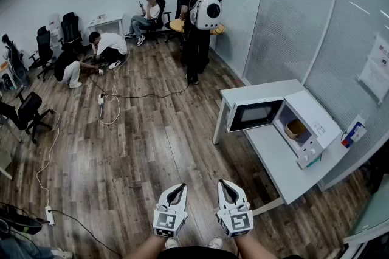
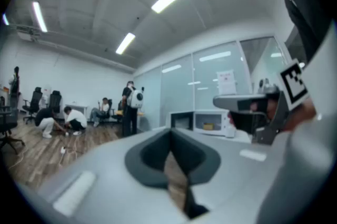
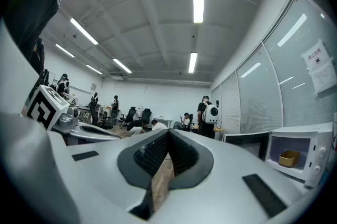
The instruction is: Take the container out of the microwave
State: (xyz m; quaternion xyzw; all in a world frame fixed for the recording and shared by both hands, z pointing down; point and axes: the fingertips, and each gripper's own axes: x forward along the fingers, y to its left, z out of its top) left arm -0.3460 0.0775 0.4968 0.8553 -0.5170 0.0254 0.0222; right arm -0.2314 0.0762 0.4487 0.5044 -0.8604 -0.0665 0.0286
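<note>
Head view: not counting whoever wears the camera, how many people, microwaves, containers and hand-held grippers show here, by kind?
People: 4 (one standing, one seated, two crouching)
Microwave: 1
Container: 1
Grippers: 2 (left gripper, right gripper)
Total: 8

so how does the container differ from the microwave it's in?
The microwave is white, boxy and large, with its door swung open; the container is tan and small. The microwave stands on the white table; the container sits inside its cavity. Shared: both are far from the left gripper and right gripper, untouched.
</note>
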